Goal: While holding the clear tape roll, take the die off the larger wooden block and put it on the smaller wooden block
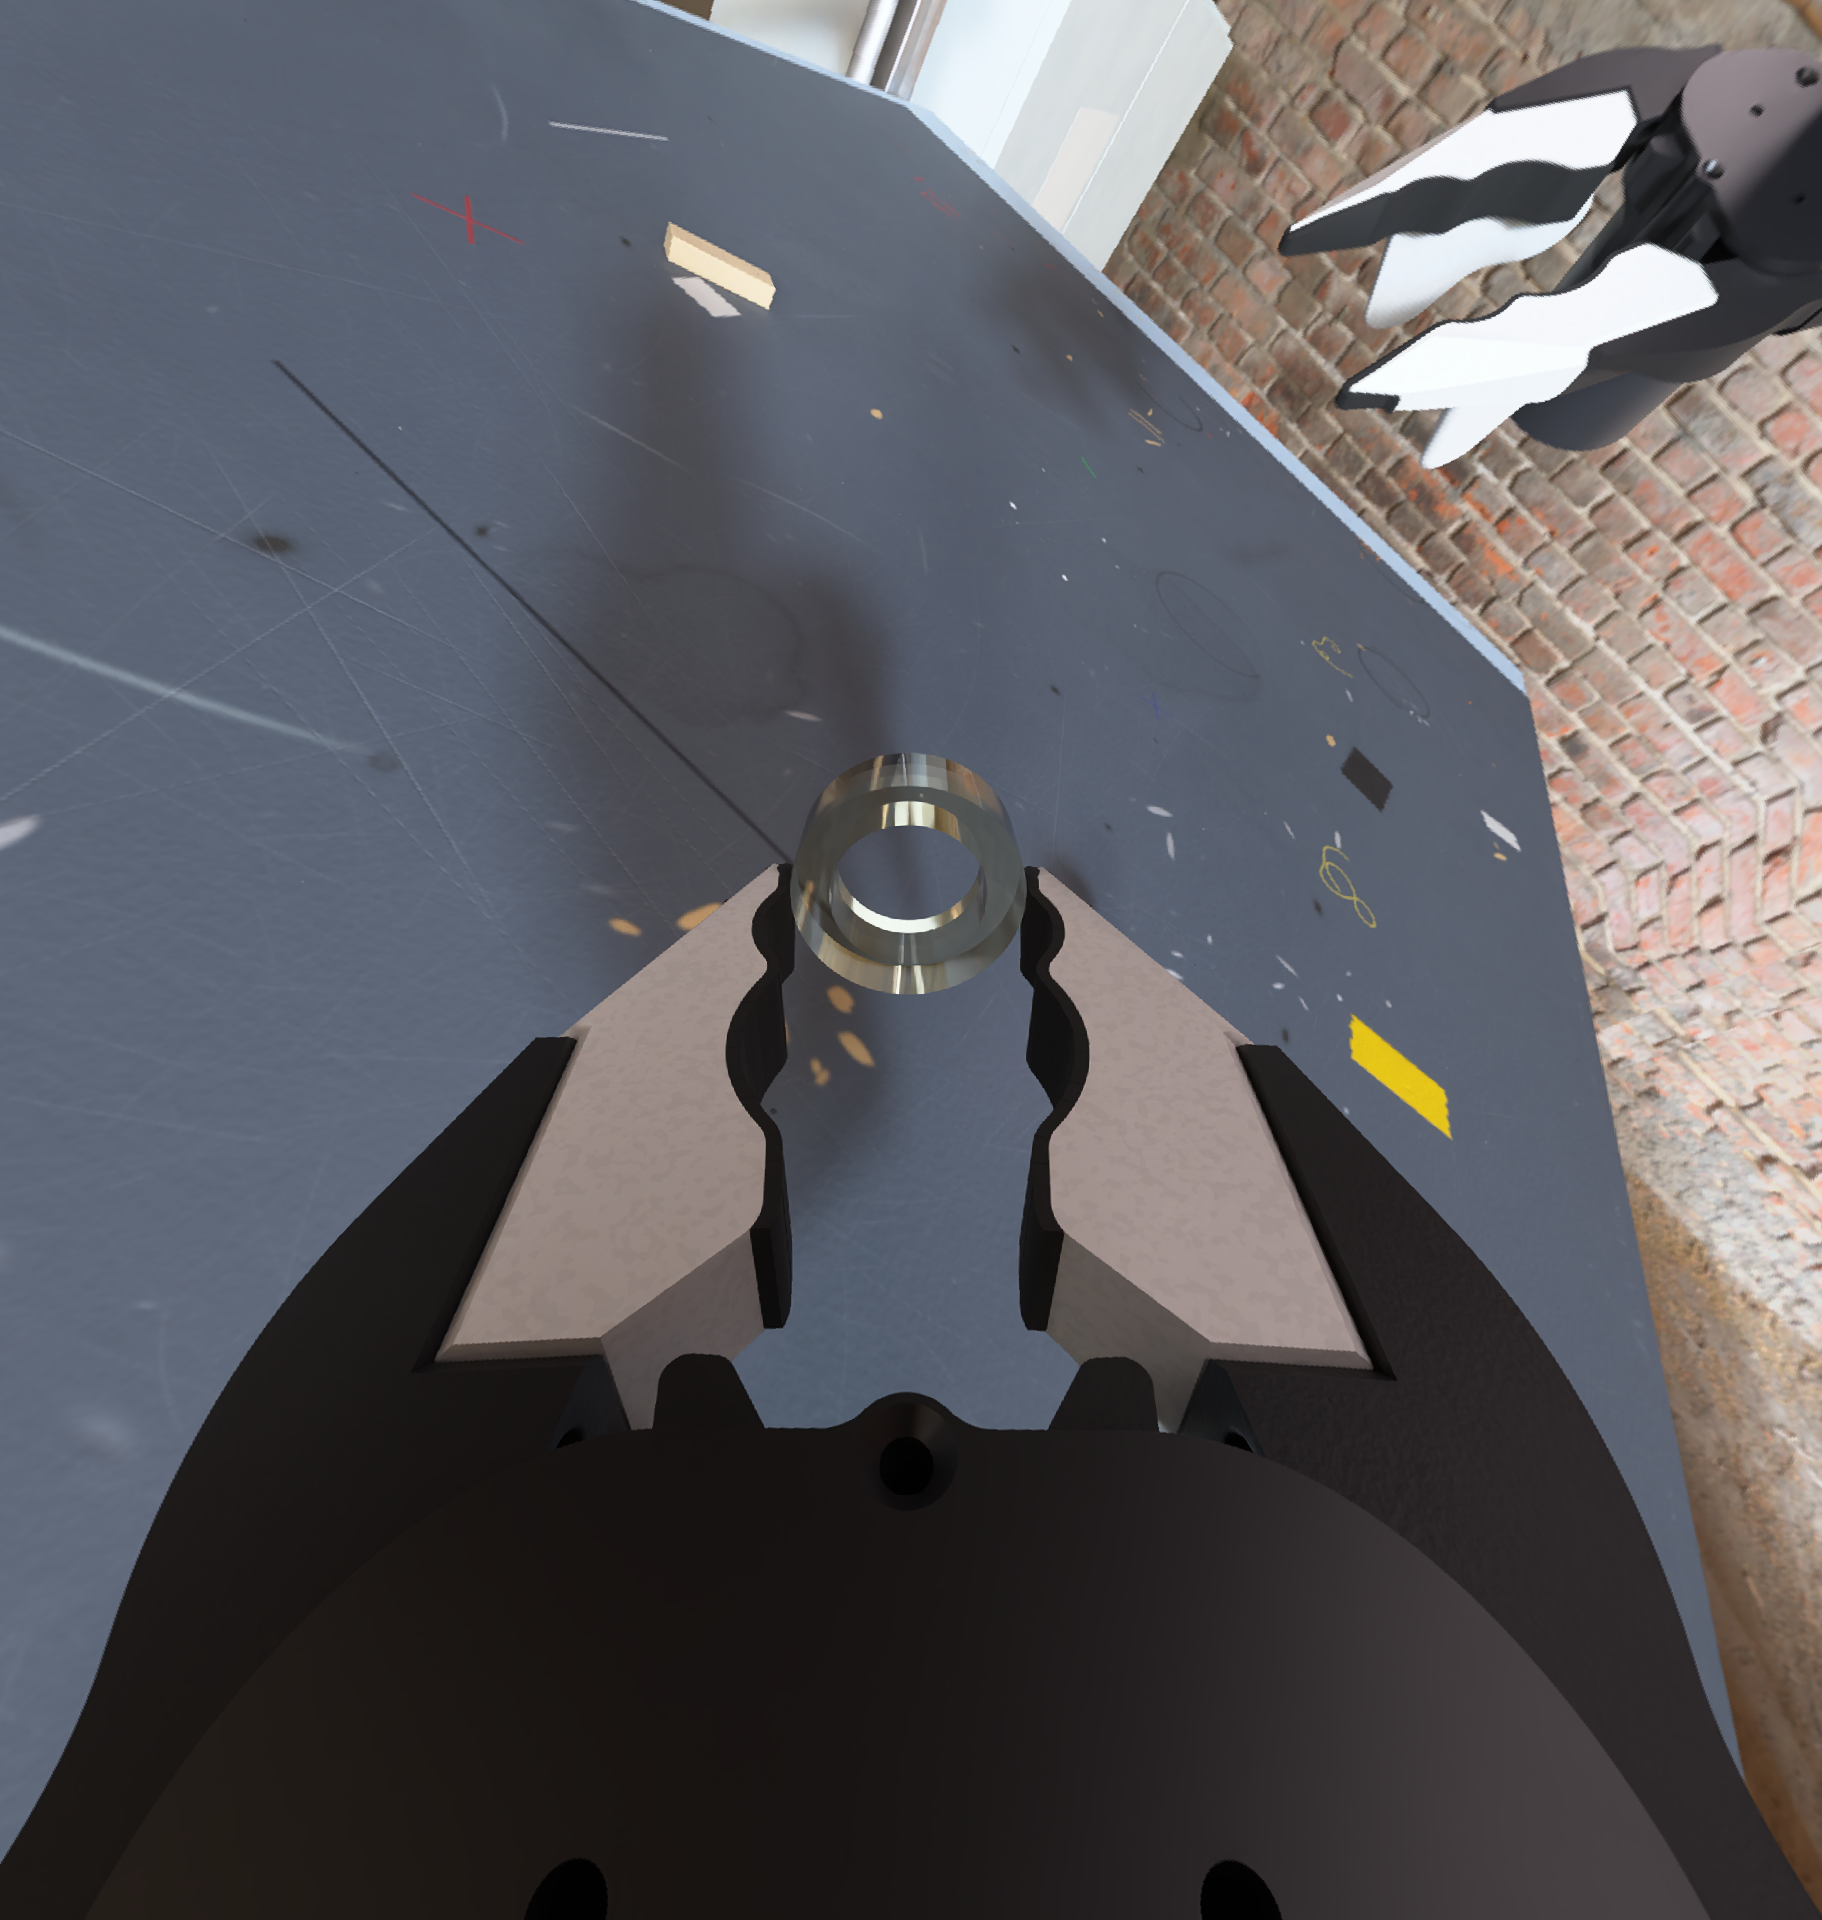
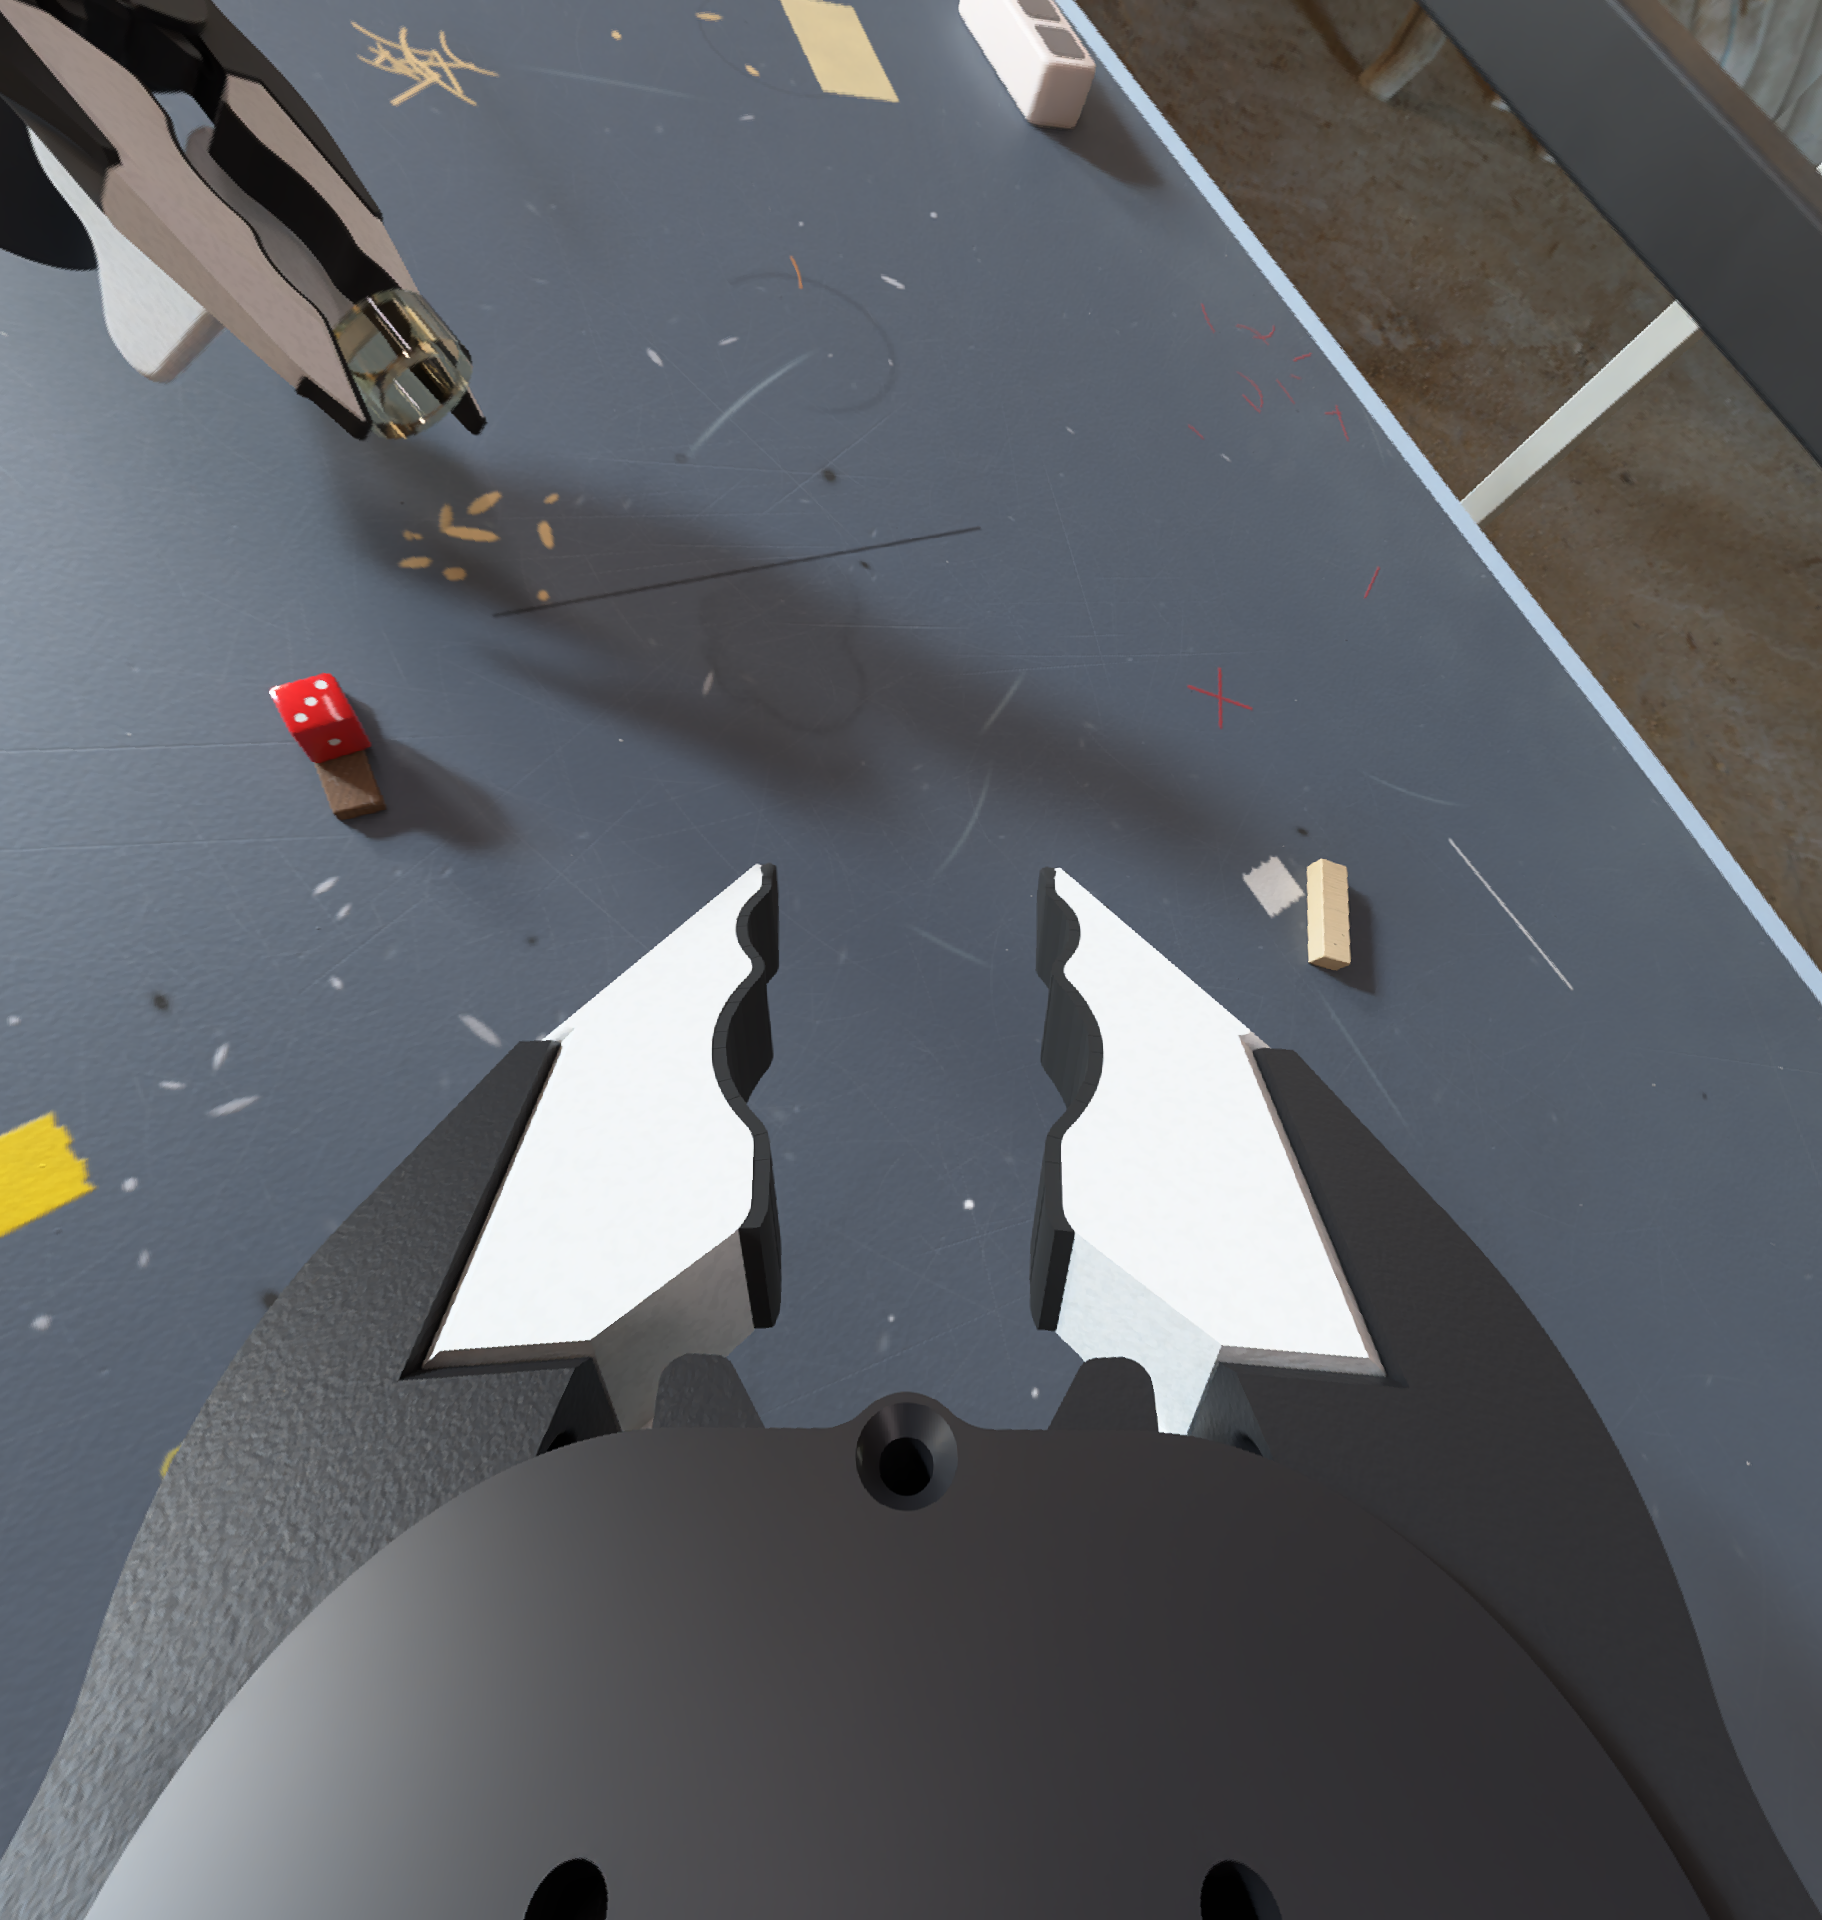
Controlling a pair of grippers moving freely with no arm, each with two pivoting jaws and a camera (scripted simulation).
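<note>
My left gripper (image 1: 907, 883) has tan fingers and is shut on the clear tape roll (image 1: 912, 966), held at the fingertips above the grey table (image 1: 367, 935). In the right wrist view the left gripper (image 2: 419, 421) and the tape roll (image 2: 403, 364) show at the upper left. The red die (image 2: 317, 715) sits on a dark brown wooden block (image 2: 351, 784), left of and beyond my right gripper (image 2: 907, 883). The right gripper has white fingers, is open and empty, and is above the table. A pale wooden block (image 2: 1328, 914) lies to its right and also shows in the left wrist view (image 1: 720, 267). The right gripper (image 1: 1333, 317) shows at the upper right there.
A white box (image 2: 1032, 62) stands by the far table edge (image 2: 1509, 561). A white flat object (image 2: 148, 301) lies under the left gripper. Yellow tape strips (image 2: 13, 1174) (image 1: 1400, 1075) are stuck to the table. A brick floor (image 1: 1665, 623) lies beyond the edge.
</note>
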